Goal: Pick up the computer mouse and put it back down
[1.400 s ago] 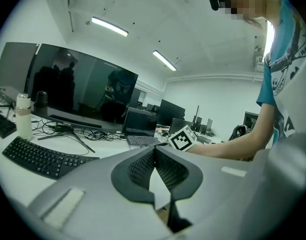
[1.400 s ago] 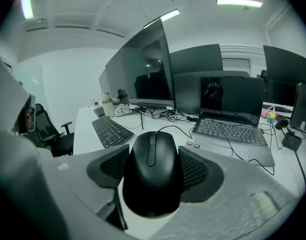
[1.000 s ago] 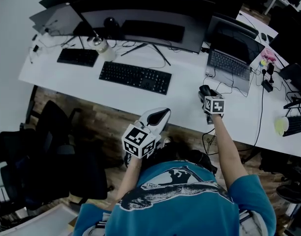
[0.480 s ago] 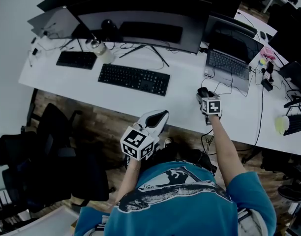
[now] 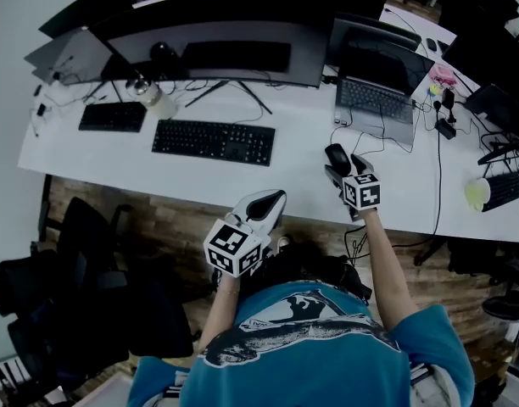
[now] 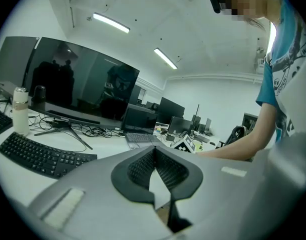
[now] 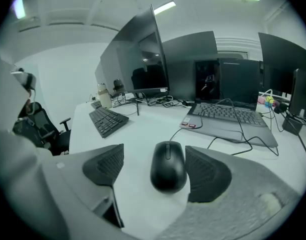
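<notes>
The black computer mouse (image 5: 337, 155) (image 7: 168, 166) lies flat on the white desk (image 5: 302, 151), its cable running toward the laptop. My right gripper (image 5: 344, 168) (image 7: 158, 169) straddles it from the near side with jaws opening. The mouse sits between the pads, with a clear gap on its left side and the right pad close beside it. My left gripper (image 5: 272, 200) (image 6: 154, 156) hangs off the desk's front edge, shut with nothing in it.
A black keyboard (image 5: 213, 141) lies left of the mouse and an open laptop (image 5: 374, 100) stands behind it. A wide monitor (image 5: 217, 24) runs along the back, with a bottle (image 5: 149, 98) and a small keyboard (image 5: 112, 115) at the left. Office chairs (image 5: 73, 278) stand below the desk edge.
The right gripper's jaws have spread wider and the gripper has drawn back slightly, so more of the mouse shows ahead of it. The left gripper has stayed put.
</notes>
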`<control>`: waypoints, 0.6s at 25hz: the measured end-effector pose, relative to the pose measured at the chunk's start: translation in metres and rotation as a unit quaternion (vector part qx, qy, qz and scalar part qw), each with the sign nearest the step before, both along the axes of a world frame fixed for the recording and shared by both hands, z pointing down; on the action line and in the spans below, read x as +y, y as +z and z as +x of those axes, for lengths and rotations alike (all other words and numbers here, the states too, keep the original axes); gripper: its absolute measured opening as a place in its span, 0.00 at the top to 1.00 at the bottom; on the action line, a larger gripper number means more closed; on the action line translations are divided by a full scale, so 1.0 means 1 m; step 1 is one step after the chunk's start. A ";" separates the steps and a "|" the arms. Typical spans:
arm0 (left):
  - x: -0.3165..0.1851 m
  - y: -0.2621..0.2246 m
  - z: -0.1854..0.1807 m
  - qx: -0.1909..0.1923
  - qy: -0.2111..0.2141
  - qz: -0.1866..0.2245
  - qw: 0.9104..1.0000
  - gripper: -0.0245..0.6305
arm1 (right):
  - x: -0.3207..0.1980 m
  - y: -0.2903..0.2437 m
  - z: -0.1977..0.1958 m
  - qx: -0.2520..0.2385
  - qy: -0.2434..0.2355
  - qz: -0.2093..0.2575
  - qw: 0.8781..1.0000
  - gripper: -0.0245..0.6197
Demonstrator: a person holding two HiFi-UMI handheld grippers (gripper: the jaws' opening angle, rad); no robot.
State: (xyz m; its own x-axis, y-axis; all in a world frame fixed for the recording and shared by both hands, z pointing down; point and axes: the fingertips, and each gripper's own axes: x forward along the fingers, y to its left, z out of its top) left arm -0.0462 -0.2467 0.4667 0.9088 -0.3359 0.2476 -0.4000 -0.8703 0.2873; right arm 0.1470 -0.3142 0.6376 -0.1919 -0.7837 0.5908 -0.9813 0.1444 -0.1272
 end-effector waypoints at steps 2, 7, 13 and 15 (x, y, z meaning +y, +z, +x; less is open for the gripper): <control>0.002 0.002 0.011 0.005 0.018 -0.006 1.000 0.94 | 0.018 -0.017 -0.006 -0.008 -0.005 0.017 1.000 0.40; 0.013 0.006 0.041 0.012 0.064 -0.020 0.998 0.94 | 0.066 -0.051 -0.017 -0.051 0.024 0.050 0.997 0.52; 0.042 0.011 0.061 0.013 0.093 -0.034 0.995 0.94 | 0.119 -0.073 -0.025 -0.085 0.044 0.063 0.993 0.61; 0.050 0.013 0.063 0.010 0.093 -0.037 0.995 0.94 | 0.132 -0.080 -0.027 -0.092 0.047 0.068 0.992 0.64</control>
